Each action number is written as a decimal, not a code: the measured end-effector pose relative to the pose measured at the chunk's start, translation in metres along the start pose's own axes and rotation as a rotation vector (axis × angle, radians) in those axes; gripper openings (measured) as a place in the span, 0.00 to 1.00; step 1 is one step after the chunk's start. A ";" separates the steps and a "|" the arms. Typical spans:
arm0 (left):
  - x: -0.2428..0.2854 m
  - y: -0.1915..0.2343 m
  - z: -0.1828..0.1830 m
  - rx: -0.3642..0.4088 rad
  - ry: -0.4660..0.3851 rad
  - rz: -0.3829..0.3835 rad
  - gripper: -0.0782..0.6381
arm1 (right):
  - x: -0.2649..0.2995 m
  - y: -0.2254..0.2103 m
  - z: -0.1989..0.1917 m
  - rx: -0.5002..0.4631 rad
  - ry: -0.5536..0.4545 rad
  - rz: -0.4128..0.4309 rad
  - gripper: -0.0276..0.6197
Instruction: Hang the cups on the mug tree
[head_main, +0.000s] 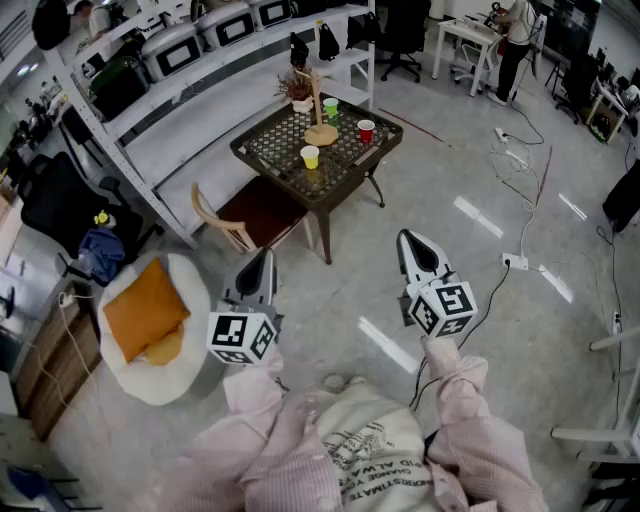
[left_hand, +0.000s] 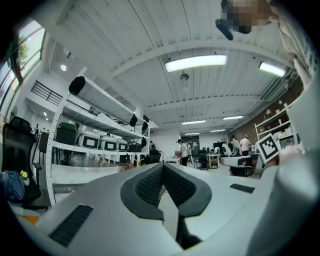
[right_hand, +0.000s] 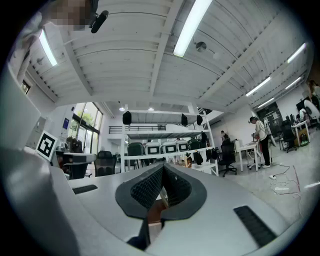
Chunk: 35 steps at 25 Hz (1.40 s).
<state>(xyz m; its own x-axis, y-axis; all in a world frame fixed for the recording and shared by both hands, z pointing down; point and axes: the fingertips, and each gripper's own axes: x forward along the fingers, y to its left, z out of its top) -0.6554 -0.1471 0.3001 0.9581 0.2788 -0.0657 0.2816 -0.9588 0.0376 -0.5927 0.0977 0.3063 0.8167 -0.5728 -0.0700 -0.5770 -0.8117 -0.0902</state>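
Observation:
A dark lattice-top table (head_main: 283, 160) stands across the floor ahead of me. On it are a wooden mug tree (head_main: 320, 112), a green cup (head_main: 331, 106), a red cup (head_main: 366, 130) and a yellow cup (head_main: 310, 156); no cup hangs on the tree. My left gripper (head_main: 265, 252) and right gripper (head_main: 405, 236) are held level at waist height, well short of the table. In the left gripper view the left gripper (left_hand: 162, 166) has its jaws together with nothing between them. The right gripper (right_hand: 163, 166) is likewise shut and empty.
A chair with a brown seat (head_main: 262, 208) is tucked at the table's near left. A white round seat with an orange cushion (head_main: 150, 315) lies to my left. Long white shelving (head_main: 200, 80) runs behind the table. Cables and a power strip (head_main: 515, 262) lie on the floor at right.

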 end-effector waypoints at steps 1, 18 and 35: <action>-0.002 0.000 -0.001 -0.005 0.000 0.002 0.11 | -0.002 0.000 -0.001 -0.004 0.004 -0.001 0.04; -0.009 -0.008 -0.021 -0.077 0.023 0.005 0.11 | -0.004 -0.004 -0.021 0.053 0.035 0.017 0.35; -0.012 -0.018 -0.045 -0.136 0.069 0.056 0.11 | 0.019 -0.012 -0.032 0.071 0.079 0.091 0.41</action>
<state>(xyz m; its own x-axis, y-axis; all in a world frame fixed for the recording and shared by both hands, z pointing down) -0.6693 -0.1303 0.3454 0.9726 0.2322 0.0085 0.2272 -0.9580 0.1748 -0.5698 0.0926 0.3383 0.7572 -0.6532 -0.0027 -0.6454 -0.7474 -0.1575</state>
